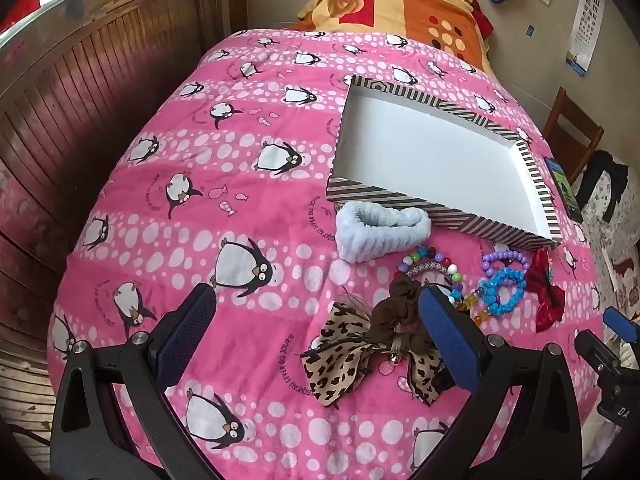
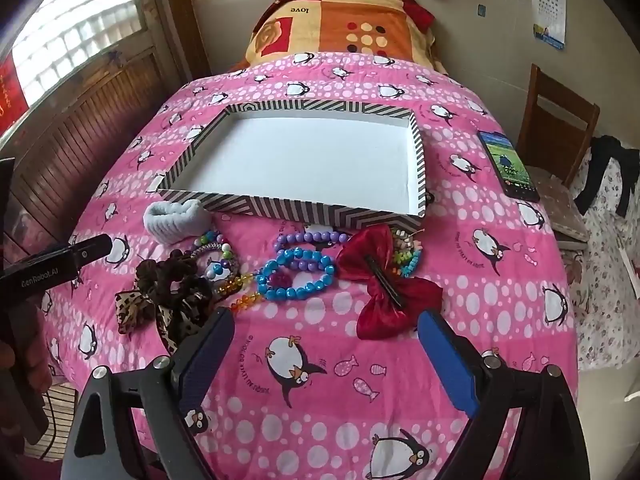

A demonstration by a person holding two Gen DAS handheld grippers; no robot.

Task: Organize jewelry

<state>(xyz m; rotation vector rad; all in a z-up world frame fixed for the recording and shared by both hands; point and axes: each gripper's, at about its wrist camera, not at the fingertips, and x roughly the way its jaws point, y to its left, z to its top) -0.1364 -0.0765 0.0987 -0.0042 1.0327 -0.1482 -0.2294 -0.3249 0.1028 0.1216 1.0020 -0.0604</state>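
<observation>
An empty striped box [image 1: 436, 210] [image 2: 304, 208] with a white inside lies on the pink penguin quilt. In front of it lie a pale blue fluffy band [image 1: 380, 230] [image 2: 176, 220], a brown scrunchie [image 1: 396, 316] [image 2: 172, 276], a leopard bow [image 1: 344, 360] [image 2: 130, 312], blue bead bracelet [image 1: 504, 290] [image 2: 296, 276], purple beads [image 1: 504, 258] [image 2: 312, 238] and a red bow [image 1: 546, 292] [image 2: 384, 284]. My left gripper [image 1: 316, 312] is open, empty, above the leopard bow. My right gripper [image 2: 326, 328] is open, empty, just before the red bow.
A phone [image 2: 508, 164] [image 1: 564, 188] lies on the quilt's right edge, with a wooden chair [image 2: 560, 120] beyond it. A folded orange blanket [image 2: 340, 24] sits at the head of the bed. Wooden panelling [image 1: 80, 120] runs along the left.
</observation>
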